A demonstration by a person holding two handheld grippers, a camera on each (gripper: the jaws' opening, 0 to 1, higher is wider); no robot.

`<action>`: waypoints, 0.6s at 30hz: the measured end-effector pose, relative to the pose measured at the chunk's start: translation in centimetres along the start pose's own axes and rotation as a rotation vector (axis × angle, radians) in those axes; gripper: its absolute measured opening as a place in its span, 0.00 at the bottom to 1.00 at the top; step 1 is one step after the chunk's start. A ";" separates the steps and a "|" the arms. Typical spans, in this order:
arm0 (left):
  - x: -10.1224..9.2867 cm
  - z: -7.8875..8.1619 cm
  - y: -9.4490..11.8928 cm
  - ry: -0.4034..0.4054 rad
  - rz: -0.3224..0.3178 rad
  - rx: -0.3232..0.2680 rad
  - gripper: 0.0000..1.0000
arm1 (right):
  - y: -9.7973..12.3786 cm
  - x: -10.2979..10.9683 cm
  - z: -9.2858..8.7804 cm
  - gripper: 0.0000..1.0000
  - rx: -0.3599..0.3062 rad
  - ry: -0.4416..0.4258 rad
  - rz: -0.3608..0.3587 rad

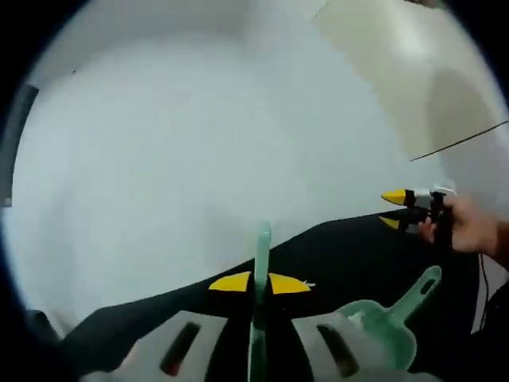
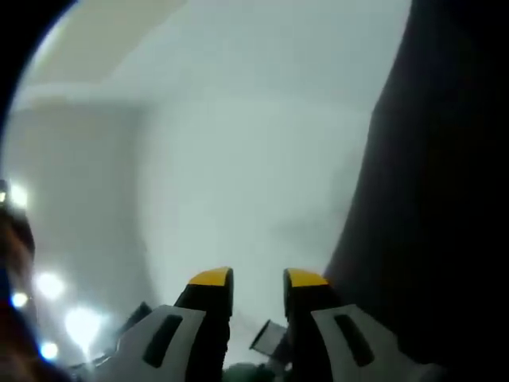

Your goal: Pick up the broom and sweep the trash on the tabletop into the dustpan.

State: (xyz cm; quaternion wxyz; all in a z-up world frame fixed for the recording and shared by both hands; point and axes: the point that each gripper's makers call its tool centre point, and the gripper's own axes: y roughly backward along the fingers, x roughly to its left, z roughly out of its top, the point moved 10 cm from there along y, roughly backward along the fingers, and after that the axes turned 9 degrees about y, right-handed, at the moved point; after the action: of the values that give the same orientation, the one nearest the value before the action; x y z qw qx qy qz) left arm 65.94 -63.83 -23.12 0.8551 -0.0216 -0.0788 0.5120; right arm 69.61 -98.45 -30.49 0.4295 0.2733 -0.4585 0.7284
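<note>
Left claw (image 1: pixel 258 283) grips the green broom handle (image 1: pixel 262 270), upright between its jaws. Green dustpan (image 1: pixel 382 322) rests right on the black table (image 1: pixel 350 255). Right claw (image 2: pixel 258 278) parted, empty.

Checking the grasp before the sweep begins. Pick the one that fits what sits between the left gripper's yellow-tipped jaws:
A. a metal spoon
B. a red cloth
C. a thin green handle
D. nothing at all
C: in the left gripper view the left gripper has its yellow tips closed against a thin green handle that rises between them, with the green dustpan lying on the black tabletop to the side.
</note>
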 end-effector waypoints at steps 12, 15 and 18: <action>2.1 4.7 1.5 -0.008 -0.038 -0.152 0.04 | 0.0 0.0 0.0 0.27 0.002 -0.001 -0.001; 3.9 4.1 1.5 -0.087 0.016 -0.115 0.04 | 0.0 -0.1 0.1 0.27 0.004 -0.001 -0.003; 5.0 2.6 0.9 -0.073 0.019 -0.083 0.04 | 0.0 -0.1 0.1 0.27 0.005 0.002 -0.004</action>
State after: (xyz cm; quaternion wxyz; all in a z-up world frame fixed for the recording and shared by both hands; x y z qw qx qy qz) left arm 67.09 -59.10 -20.06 0.8451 -0.0391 -0.1308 0.5169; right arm 69.65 -98.54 -30.57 0.4308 0.2745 -0.4557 0.7290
